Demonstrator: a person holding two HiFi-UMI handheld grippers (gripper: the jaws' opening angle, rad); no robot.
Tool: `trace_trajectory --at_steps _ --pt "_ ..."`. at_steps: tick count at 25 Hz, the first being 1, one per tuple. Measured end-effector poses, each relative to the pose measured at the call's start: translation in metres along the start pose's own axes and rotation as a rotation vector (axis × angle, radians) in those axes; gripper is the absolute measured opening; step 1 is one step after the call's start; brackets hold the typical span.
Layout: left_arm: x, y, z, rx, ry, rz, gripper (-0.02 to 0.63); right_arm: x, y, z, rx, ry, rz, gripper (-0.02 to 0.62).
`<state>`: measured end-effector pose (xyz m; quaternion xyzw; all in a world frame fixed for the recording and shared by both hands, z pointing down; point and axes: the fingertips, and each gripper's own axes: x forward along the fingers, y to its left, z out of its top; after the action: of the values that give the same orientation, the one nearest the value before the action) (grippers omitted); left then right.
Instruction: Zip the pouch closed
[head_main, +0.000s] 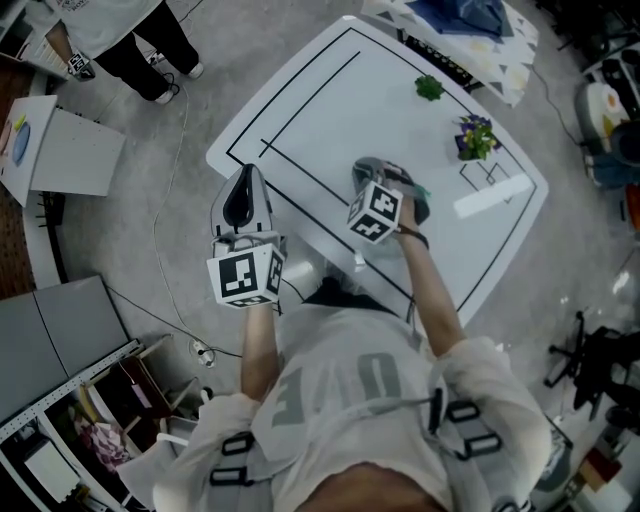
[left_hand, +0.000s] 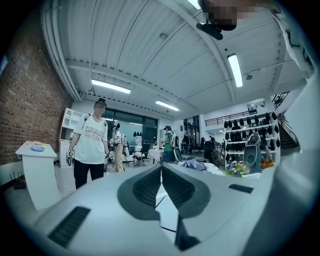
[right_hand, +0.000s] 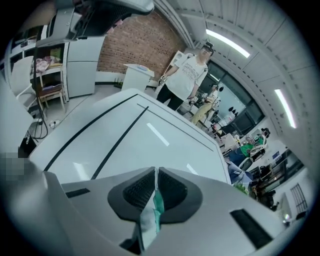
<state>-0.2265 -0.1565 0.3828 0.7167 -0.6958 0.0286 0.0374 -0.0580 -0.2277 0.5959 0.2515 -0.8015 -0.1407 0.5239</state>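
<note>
Only a thin teal and pale edge of the pouch (right_hand: 156, 205) shows, pinched between the pads of my right gripper (right_hand: 156, 172). In the head view the right gripper (head_main: 385, 175) tilts down over the near part of the white table (head_main: 330, 100) and covers most of the pouch; a small teal bit (head_main: 423, 190) sticks out beside it. My left gripper (head_main: 247, 172) hovers at the table's near left edge, pointing level. Its jaws are shut with nothing between them (left_hand: 161, 167).
A small green plant (head_main: 429, 88) and a pot of purple flowers (head_main: 475, 135) stand at the table's far right. Black lines are taped on the tabletop. A person (head_main: 120, 35) stands beyond a white pedestal (head_main: 60, 150) at the left; shelving is at the lower left.
</note>
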Motion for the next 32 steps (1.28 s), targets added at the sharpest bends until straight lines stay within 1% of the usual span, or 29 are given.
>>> trace_trajectory --at_steps 3,7,9,16,20,22,24,26,29,32 --pt "-0.001 -0.003 0.006 0.002 -0.014 -0.007 0.008 -0.017 -0.011 0.012 0.063 -0.059 -0.01 0.023" --pt "-0.001 -0.009 0.015 0.002 -0.031 -0.018 0.008 -0.043 -0.021 0.028 0.095 -0.132 -0.028 0.023" --pt "-0.004 -0.011 0.019 0.002 -0.041 -0.019 0.008 -0.059 -0.026 0.039 0.131 -0.195 -0.033 0.023" --pt "-0.01 -0.019 0.031 0.007 -0.078 -0.029 0.008 -0.139 -0.06 0.08 0.285 -0.485 -0.097 0.021" --pt "-0.01 -0.028 0.041 0.022 -0.098 -0.042 0.008 -0.194 -0.078 0.102 0.398 -0.702 -0.082 0.021" --pt "-0.011 -0.035 0.045 0.024 -0.107 -0.056 0.008 -0.218 -0.086 0.107 0.43 -0.786 -0.093 0.021" --pt "-0.013 -0.043 0.049 0.018 -0.116 -0.073 0.008 -0.233 -0.089 0.11 0.421 -0.834 -0.107 0.021" --pt "-0.013 -0.051 0.053 0.008 -0.125 -0.094 0.008 -0.241 -0.09 0.111 0.401 -0.861 -0.119 0.021" --pt "-0.012 -0.063 0.057 -0.001 -0.135 -0.124 0.008 -0.246 -0.091 0.111 0.418 -0.881 -0.126 0.021" --pt "-0.013 -0.071 0.058 -0.005 -0.138 -0.146 0.008 -0.25 -0.088 0.112 0.398 -0.878 -0.134 0.021"
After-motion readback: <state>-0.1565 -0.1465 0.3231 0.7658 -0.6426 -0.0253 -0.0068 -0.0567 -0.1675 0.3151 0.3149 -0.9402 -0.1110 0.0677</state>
